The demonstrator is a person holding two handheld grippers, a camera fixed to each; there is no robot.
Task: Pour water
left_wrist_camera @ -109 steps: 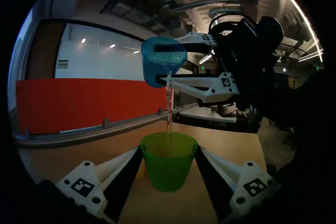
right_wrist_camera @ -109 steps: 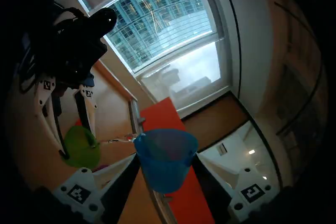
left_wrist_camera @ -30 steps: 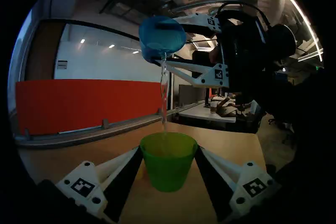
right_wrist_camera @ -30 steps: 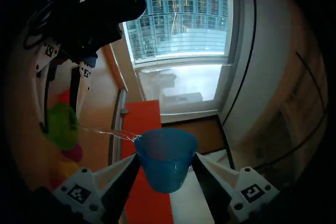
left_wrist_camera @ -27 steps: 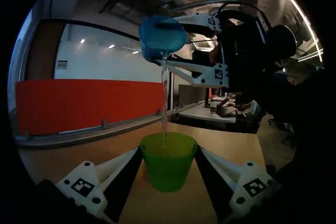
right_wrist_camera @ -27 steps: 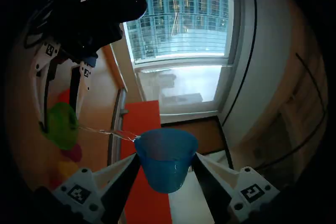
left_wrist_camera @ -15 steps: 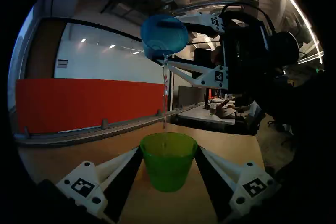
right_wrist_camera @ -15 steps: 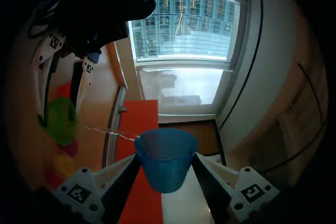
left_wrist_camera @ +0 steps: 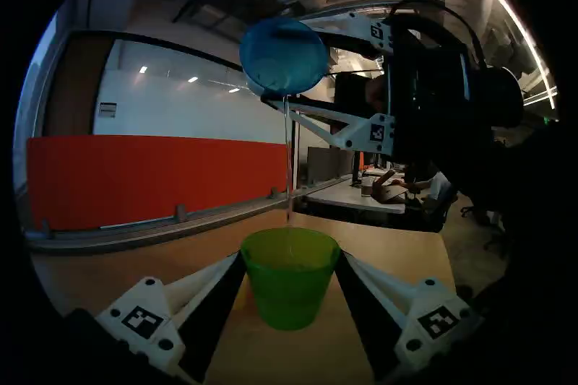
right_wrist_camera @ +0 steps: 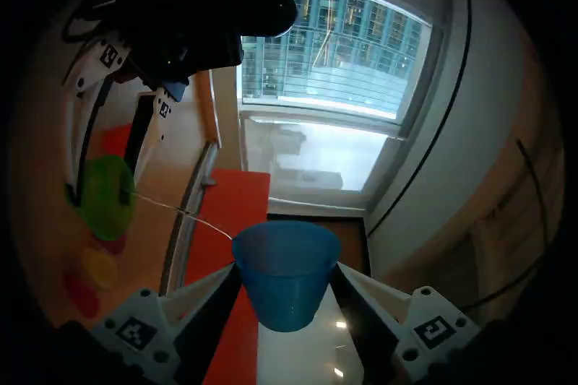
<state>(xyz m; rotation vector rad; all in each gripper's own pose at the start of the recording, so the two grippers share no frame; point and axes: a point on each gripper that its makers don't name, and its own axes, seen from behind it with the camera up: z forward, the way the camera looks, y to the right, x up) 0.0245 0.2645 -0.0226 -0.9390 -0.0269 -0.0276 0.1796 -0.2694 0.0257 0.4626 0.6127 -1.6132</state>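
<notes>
One blue cup (left_wrist_camera: 280,58) tipped, right claw (right_wrist_camera: 287,271) rolled sideways

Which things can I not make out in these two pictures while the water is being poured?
- Water level in the green cup: left gripper view, the low angle and its tinted wall hide it.
- Water left in the blue cup: right gripper view, its wall hides it.
- Yellow round spot near the green cup: right gripper view, too small and blurred to name.

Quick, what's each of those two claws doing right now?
Left gripper: closed on the green cup, held upright.
Right gripper: closed on the blue cup, tipped, pouring water into the green cup.
</notes>
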